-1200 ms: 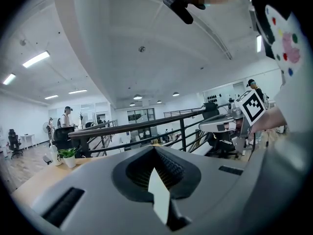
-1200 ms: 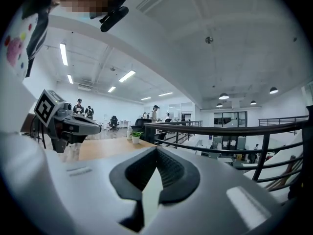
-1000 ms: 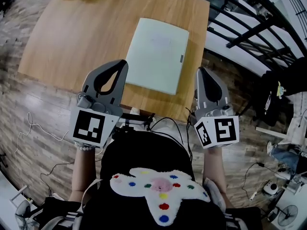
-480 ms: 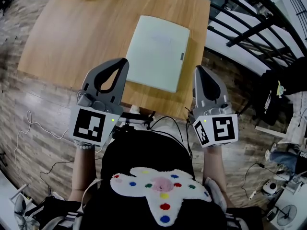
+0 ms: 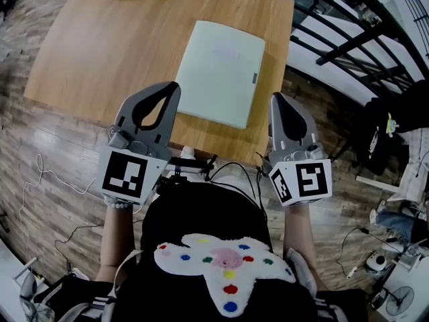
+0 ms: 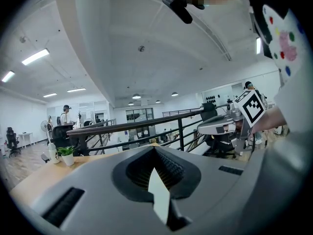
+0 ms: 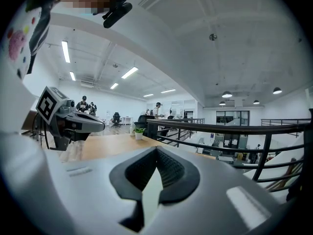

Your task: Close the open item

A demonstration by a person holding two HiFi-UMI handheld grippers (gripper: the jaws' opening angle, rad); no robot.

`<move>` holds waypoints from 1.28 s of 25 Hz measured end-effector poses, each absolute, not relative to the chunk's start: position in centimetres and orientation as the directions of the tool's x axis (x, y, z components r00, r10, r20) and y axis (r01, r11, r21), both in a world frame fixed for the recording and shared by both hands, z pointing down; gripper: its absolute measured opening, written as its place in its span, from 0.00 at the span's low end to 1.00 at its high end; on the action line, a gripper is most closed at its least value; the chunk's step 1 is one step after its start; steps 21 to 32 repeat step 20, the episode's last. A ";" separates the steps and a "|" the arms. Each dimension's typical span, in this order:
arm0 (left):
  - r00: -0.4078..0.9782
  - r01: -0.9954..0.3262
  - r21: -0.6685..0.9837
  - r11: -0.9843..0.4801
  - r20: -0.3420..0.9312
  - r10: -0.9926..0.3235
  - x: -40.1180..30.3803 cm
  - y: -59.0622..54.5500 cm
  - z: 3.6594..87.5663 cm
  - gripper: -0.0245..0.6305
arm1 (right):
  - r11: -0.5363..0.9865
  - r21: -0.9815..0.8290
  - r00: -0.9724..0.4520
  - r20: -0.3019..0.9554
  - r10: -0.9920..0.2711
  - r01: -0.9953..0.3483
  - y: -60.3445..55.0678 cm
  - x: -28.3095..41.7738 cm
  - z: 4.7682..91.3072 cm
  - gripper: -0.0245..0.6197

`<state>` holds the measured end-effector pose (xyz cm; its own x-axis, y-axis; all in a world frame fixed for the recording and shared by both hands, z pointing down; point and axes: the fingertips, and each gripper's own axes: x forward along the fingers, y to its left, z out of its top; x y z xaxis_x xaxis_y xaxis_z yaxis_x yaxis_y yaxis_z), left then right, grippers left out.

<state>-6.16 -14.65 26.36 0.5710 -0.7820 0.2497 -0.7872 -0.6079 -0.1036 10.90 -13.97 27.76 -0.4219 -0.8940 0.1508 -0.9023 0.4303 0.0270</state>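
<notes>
Your right gripper (image 5: 277, 100) has edged slightly to the left in the head view, its marker cube (image 5: 300, 182) moving with it. Its tip now sits a touch nearer the right edge of the pale flat item (image 5: 221, 72) on the table (image 5: 100, 52). The shift is small.

Pale green item (image 5: 221, 74); tan wood-grain table (image 5: 107, 52); grey-brown plank floor (image 5: 40, 146)

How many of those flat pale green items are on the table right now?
1. The pale green item lies flat, apparently closed, on the right half of the table, reaching close to its near edge. The table's far edge is cut off, so more could be hidden.
</notes>
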 end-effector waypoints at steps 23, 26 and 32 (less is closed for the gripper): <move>0.578 -0.779 -0.112 -0.617 0.252 -0.776 -5.8 -14.6 26.8 0.05 | 0.432 0.038 -0.419 0.175 -0.891 -0.901 -14.0 11.0 28.5 0.05; 0.578 -0.779 -0.112 -0.617 0.252 -0.776 -5.8 -14.6 26.8 0.05 | 0.432 0.038 -0.419 0.175 -0.891 -0.901 -14.0 11.0 28.5 0.05; 0.578 -0.779 -0.112 -0.617 0.252 -0.776 -5.8 -14.6 26.8 0.05 | 0.432 0.038 -0.419 0.175 -0.891 -0.901 -14.0 11.0 28.5 0.05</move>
